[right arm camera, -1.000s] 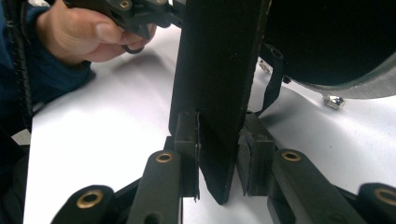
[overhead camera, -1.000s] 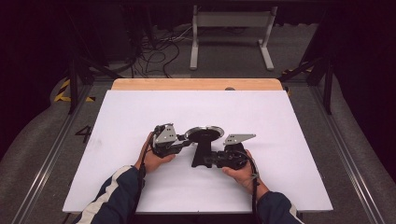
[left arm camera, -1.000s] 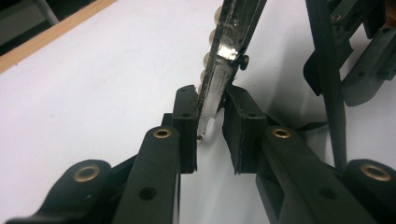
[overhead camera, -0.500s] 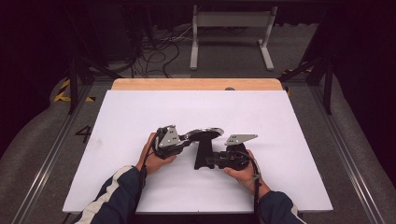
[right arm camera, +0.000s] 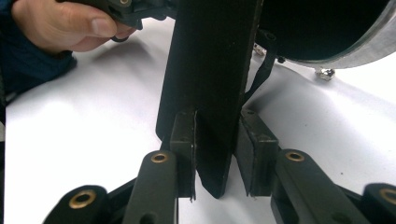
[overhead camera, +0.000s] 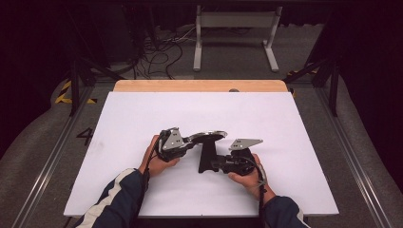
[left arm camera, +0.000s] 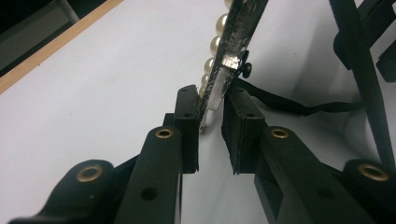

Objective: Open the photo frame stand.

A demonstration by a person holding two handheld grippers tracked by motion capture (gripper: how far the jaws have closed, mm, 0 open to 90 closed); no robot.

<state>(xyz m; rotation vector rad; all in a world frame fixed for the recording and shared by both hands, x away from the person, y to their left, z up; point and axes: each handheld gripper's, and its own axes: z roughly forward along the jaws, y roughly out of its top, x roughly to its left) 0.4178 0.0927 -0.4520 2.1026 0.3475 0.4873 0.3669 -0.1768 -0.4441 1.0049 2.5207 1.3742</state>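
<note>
Item: round frame (overhead camera: 208, 137), silver-rimmed, edged with pearl-like beads (left arm camera: 215, 43), black-backed, with a black flat stand (overhead camera: 206, 159) tied to it by a thin black strap (left arm camera: 299, 106).

Location: middle of the white surface (overhead camera: 285, 123), nearer the person's edge, between the two hands.

Change: against half a second ago, the frame sits tilted higher off the surface and the stand has swung nearer upright. Judged meaning: the stand is being opened out from the back so the frame can be propped.

Left gripper (left arm camera: 211, 128): narrow, clamped on the frame's rim.

Right gripper (right arm camera: 215, 154): narrow, clamped on the stand's lower end.
</note>
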